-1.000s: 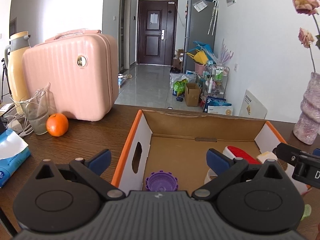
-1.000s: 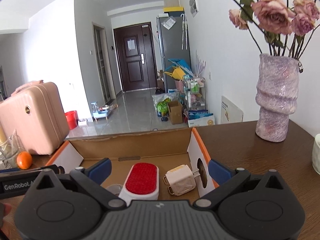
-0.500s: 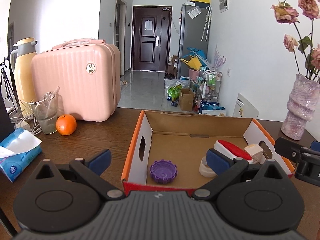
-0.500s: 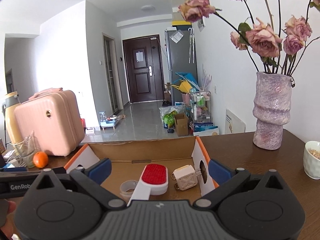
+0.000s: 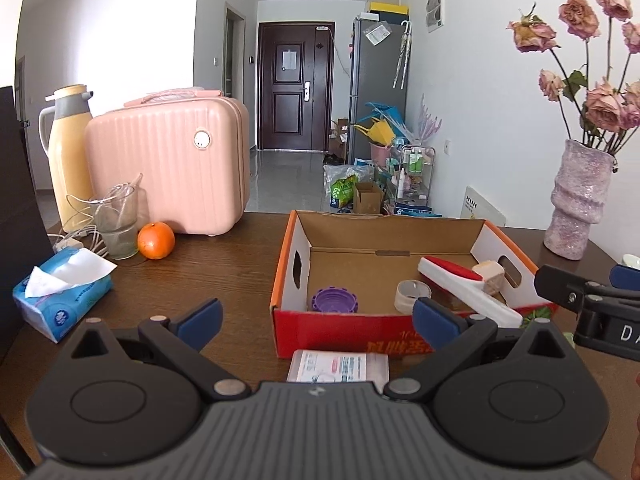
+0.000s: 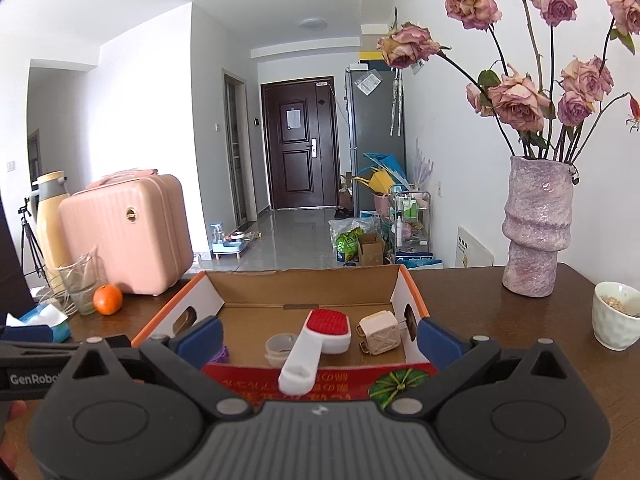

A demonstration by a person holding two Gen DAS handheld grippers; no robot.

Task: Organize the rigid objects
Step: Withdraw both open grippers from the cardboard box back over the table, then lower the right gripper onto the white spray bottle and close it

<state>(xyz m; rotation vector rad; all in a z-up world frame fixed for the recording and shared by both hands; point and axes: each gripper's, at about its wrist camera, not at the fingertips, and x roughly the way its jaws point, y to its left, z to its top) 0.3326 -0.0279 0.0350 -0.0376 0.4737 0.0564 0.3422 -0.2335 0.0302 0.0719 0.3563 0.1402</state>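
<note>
Hovering short of the box (image 5: 352, 332), left gripper (image 5: 316, 320) and right gripper (image 6: 320, 340) both have jaws spread wide, holding nothing. Inside the box: purple cap (image 5: 334, 301), tape roll (image 5: 413, 295), brush (image 6: 316, 344) (handle overhanging the front wall), beige cube (image 6: 379, 332). A flat packet (image 5: 339, 367) lies just before the box, probably next to go in.
</note>
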